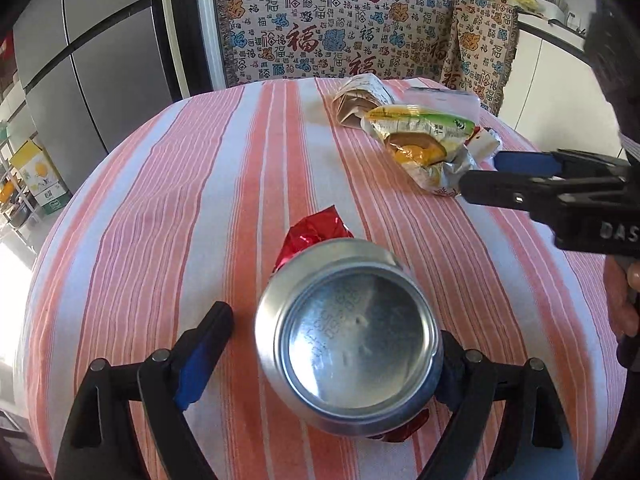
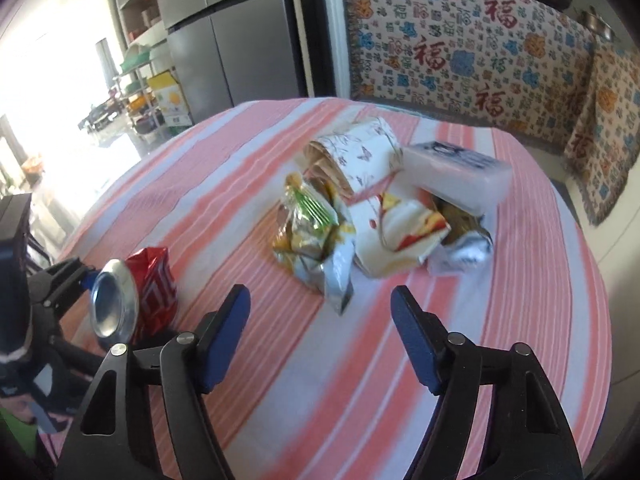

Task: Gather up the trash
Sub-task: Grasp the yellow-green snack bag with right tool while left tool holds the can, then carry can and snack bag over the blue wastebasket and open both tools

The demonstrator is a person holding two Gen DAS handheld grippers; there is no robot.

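Crushed red can point(image 1: 348, 332) lies on its side on the striped tablecloth point(image 1: 160, 200), silver base toward the left wrist camera. Left gripper point(image 1: 320, 344) straddles it with jaws spread: the right-side pad looks against the can's wall, the left-side pad point(image 1: 200, 356) stands clear with cloth showing between, so no grip yet. Right gripper point(image 2: 320, 328) hovers empty, jaws apart, just short of the wrapper pile mid-table: yellow-green snack bag point(image 2: 316, 236), white-and-red packet point(image 2: 396, 240), butterfly-print paper wrap point(image 2: 360, 152), translucent plastic box point(image 2: 460, 172) resting on the far edge. The right wrist view is blurred, so how the wrappers overlap is uncertain. Judgement for the can: centre the jaws across the body, not the rim, and close gently, since the dented wall may slip or roll away. For the bag: come in low at its foil corner nearest the gripper, pinch a flat fold, lift slowly so neighbouring wrappers do not drag along.
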